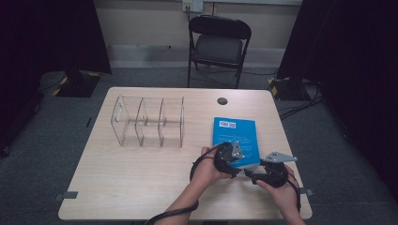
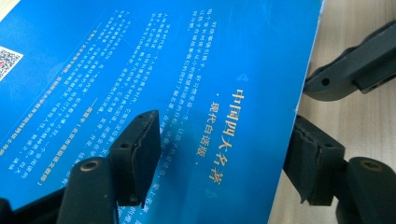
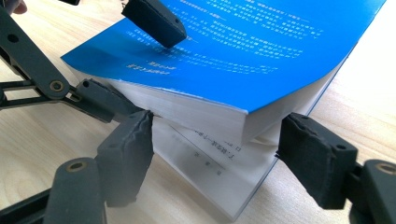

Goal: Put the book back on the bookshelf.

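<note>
Lying near the desk's [image 1: 141,178] right front edge, the blue book [image 1: 234,136] looks thick, fairly heavy, floppy and glossy. Right tool [image 3: 212,156] gapes at its lifted corner; left tool [image 2: 224,154] straddles the cover, open. Grip the whole page block. Clear rack [image 1: 148,122]: compartments empty.

**A Plain Room Around a Wooden Table**

A light wooden table [image 1: 141,187] is standing on grey carpet [image 1: 47,140]. A black folding chair [image 1: 218,47] is facing it from the far side, before a pale wall [image 1: 145,23] carrying a socket plate [image 1: 193,5]. Dark curtains [image 1: 47,33] are hanging at both sides, with cables [image 1: 300,105] trailing over the floor at the right. Soft, even light is falling across the tabletop.
</note>
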Tool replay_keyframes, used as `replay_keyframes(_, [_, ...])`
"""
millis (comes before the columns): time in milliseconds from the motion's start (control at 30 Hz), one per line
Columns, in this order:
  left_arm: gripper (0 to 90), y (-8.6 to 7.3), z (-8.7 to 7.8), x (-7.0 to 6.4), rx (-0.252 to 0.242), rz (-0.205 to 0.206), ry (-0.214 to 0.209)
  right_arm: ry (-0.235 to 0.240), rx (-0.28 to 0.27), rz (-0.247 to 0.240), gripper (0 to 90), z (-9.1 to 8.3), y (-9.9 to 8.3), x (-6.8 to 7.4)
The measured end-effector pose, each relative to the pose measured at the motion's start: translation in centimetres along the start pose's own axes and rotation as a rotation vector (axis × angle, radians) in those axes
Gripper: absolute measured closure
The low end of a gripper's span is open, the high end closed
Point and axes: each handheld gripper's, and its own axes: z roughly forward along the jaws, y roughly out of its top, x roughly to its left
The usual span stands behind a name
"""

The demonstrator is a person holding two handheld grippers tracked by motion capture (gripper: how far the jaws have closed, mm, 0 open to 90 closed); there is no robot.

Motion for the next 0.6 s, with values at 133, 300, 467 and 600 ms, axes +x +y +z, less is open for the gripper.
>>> replay_keyframes(133, [34.5,-0.01,0.02,-0.19,-0.003,0.014,0.011,0.008,0.003,0.007,26.2,0.04,-0.07,-0.09])
replay_keyframes(300, [35.9,0.14,0.03,-0.22,0.003,0.012,0.007,0.014,0.013,0.01,26.6,0.09,-0.19,-0.25])
replay_keyframes(467, [36.1,0.14,-0.04,-0.04,0.004,0.003,-0.005,-0.01,0.036,-0.04,29.9,0.25,-0.4,-0.33])
replay_keyframes(600, [36.1,0.13,-0.01,-0.09,0.0,0.0,-0.004,-0.025,0.05,-0.042,30.3,0.73,-0.62,-0.31])
